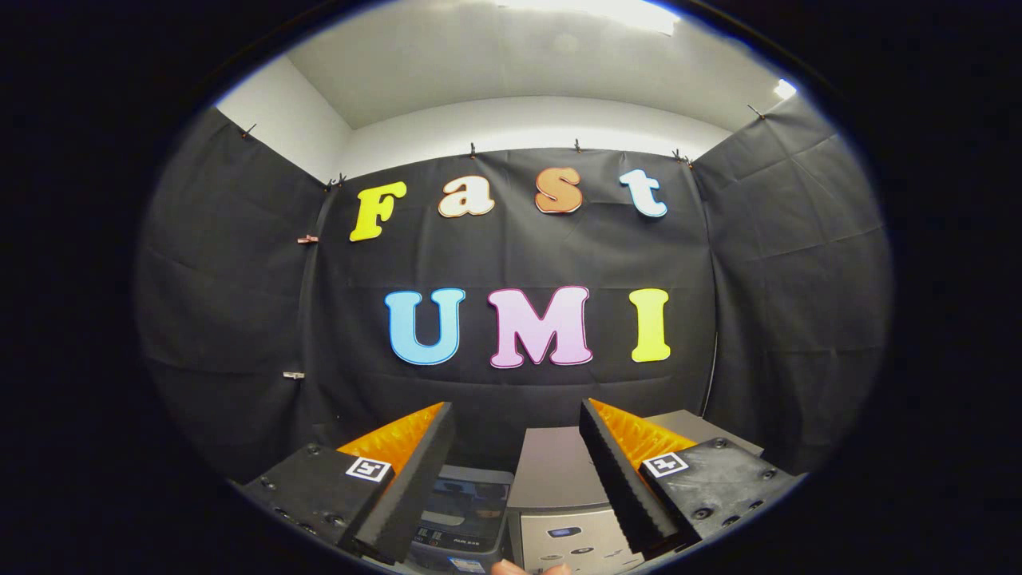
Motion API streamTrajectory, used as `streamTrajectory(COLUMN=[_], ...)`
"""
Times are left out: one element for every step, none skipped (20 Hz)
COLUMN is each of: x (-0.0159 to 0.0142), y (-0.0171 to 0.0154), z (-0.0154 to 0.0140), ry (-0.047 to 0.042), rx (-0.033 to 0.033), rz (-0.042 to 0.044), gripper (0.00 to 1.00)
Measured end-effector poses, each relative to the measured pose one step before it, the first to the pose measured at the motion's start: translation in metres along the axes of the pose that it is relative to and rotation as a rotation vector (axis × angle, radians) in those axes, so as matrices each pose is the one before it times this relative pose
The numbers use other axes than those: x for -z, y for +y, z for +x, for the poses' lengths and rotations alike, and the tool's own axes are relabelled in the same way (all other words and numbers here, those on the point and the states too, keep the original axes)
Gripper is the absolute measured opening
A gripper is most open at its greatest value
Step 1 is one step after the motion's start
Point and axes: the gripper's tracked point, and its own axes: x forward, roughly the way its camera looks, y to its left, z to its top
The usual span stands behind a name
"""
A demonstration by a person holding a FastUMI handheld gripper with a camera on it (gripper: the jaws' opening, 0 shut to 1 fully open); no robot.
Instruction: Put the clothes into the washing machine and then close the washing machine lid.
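place: staged recording booth, not a real laundry room
walls: black cloth [511,263] hung on three sides, creased, clipped along its top edge with small clips [472,149]
above the cloth: plain white wall [519,124] and white ceiling, bright ceiling light [607,12] overhead
household props: grey top-loading washing machine [559,487] with a control panel on its front, standing against the back cloth; a second, darker appliance [467,511] just beside it, type cannot tell
cabling: thin dark cable [711,375] running down the back cloth near the right corner
read: home appliances set inside a draped studio cell, lab-style data-capture setup
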Motion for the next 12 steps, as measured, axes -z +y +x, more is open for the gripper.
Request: streamTrajectory(x=[-0.00038,-0.00042,0.00021,0.00007,-0.00002,0.00058,-0.00058,0.00034,0.00055,0.00042,0.00016,-0.00058], y=[0.00026,0.00050,0.00038,-0.00003,0.00021,0.00035,0.00027,-0.00009,0.00006,0.00045,0.00007,-0.00022], z=[0.00031,0.00026,-0.00039,0.00035,-0.00136,-0.00064,0.00013,0.00030,0.00041,-0.00025,-0.00025,-0.00056], ry=[-0.00131,-0.00143,-0.00110,-0.00023,-0.00061,0.00005,-0.00005,0.00030,0.00032,0.00019,-0.00074,-0.00074], rx=[-0.00066,-0.00060,-0.00039,-0.00029,-0.00011,0.00058,-0.00054,0.00072,-0.00097,-0.00030,0.00001,-0.00042], rz=[0.00062,0.00042,-0.00104,-0.00182,-0.00124,0.00008,0.00036,0.00075,0.00012,-0.00056,-0.00112,-0.00116], gripper=[0.98,0.98,0.98,0.98,0.98,0.98,0.99,0.99,0.99,0.99,0.98,0.98])
